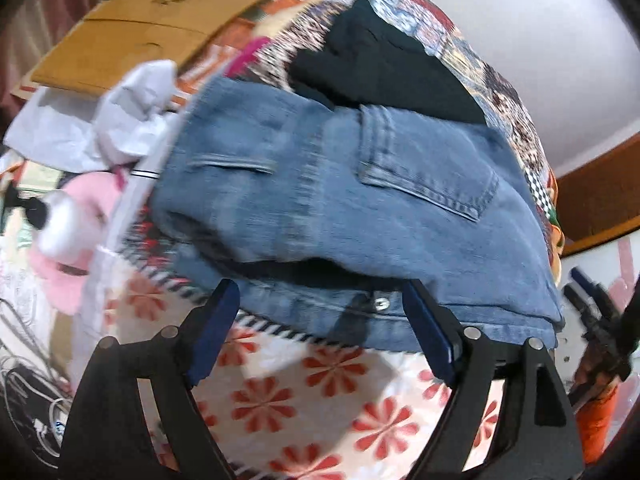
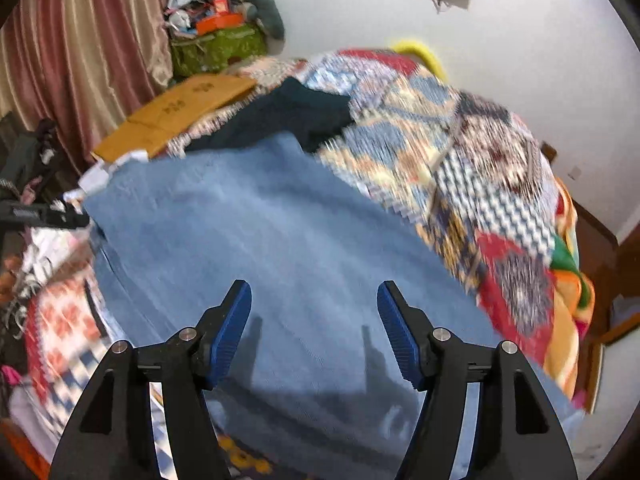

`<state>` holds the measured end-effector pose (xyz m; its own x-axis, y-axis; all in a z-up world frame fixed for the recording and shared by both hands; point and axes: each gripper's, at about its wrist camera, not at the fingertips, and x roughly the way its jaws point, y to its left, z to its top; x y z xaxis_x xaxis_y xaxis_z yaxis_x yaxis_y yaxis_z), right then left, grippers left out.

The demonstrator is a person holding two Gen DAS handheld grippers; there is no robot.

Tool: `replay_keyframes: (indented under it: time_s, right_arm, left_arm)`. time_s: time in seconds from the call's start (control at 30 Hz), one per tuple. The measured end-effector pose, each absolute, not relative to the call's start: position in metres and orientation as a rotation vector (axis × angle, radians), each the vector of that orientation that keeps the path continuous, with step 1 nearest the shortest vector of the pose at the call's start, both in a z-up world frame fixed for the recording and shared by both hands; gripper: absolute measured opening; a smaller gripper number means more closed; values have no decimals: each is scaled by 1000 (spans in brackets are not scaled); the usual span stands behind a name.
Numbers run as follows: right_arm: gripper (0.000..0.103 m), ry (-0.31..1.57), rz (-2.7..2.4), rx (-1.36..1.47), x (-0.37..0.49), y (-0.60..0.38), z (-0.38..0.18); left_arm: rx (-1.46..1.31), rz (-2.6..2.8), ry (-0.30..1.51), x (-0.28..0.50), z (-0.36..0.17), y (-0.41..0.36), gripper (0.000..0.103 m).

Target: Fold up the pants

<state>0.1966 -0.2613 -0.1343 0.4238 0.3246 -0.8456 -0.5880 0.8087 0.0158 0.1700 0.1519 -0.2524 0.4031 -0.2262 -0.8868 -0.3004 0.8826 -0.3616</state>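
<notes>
Blue denim pants [image 1: 340,196] lie folded on the patterned bed cover, back pockets up, waistband and button toward me. My left gripper [image 1: 320,300] is open, its blue pads either side of the waistband edge, holding nothing. In the right wrist view the denim [image 2: 288,248] spreads wide under my right gripper [image 2: 314,300], which is open and hovers just above the cloth, casting shadows on it. The right gripper also shows at the right edge of the left wrist view [image 1: 600,316].
A dark folded garment [image 1: 380,68] lies beyond the jeans on the patchwork quilt [image 2: 460,152]. A flattened cardboard box [image 1: 148,28] lies at the back left. White cloth [image 1: 100,120] and a pink plush toy [image 1: 76,232] sit at the left. Curtains [image 2: 80,40] hang at the back left.
</notes>
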Motion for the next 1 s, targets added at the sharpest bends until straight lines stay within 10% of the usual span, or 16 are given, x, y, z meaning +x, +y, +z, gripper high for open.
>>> replay_keyframes:
  time_s: [1.0]
  right_arm:
    - [71,1065,603,-54,202,-294,-169]
  left_arm:
    - [-1044,-90,1036,207,-275,173,90]
